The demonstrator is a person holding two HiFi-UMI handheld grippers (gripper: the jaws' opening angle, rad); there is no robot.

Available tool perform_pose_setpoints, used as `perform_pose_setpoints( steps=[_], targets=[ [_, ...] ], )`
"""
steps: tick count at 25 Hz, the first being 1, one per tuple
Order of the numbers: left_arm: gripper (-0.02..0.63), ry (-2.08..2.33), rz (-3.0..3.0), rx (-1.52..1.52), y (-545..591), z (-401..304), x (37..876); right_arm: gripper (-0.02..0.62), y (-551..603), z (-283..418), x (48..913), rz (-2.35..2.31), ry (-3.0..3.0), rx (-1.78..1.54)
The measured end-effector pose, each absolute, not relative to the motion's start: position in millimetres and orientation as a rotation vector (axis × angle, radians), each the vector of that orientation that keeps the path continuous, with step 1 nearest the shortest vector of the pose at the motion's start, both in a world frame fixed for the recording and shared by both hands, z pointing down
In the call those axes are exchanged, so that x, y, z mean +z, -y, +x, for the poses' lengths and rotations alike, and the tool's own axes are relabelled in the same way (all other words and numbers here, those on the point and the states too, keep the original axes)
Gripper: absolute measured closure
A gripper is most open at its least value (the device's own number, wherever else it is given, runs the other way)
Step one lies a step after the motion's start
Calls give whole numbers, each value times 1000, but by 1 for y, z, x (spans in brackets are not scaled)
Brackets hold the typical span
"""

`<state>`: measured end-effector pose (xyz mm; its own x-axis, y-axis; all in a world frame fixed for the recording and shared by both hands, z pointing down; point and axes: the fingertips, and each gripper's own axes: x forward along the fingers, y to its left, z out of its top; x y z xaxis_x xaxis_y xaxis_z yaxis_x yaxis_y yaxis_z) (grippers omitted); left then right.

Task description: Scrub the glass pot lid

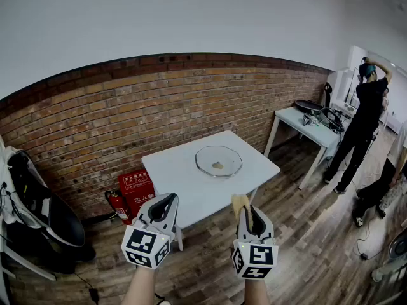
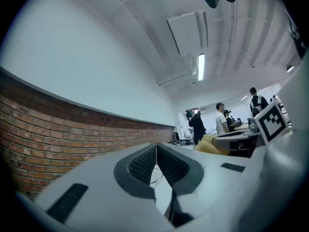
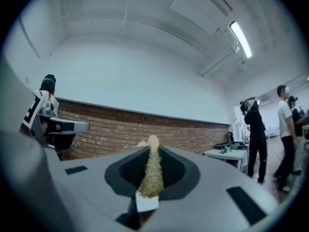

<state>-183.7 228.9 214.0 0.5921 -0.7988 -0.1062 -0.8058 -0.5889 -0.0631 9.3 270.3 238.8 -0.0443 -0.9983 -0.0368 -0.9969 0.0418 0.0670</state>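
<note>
A scrub pad (image 3: 152,170) is gripped in the right hand-held gripper (image 1: 249,220) for scrubbing the glass pot lid (image 1: 219,161) on the desk (image 1: 175,176); the left hand-held gripper (image 1: 166,202) is closed, empty

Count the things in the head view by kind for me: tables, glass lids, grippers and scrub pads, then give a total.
2 tables: near table, far table
1 glass pot lid, on the near table
2 grippers: left gripper, right gripper
1 scrub pad, held in the right gripper
Total: 6
</note>
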Motion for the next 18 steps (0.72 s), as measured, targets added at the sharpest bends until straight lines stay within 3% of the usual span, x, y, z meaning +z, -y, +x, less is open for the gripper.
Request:
perform_pose_setpoints(
  steps=[18],
  targets=[
    [592,-1354,-2719,98,-237,-179,213,538,-278,12,237,2168,2257,-112]
  ],
)
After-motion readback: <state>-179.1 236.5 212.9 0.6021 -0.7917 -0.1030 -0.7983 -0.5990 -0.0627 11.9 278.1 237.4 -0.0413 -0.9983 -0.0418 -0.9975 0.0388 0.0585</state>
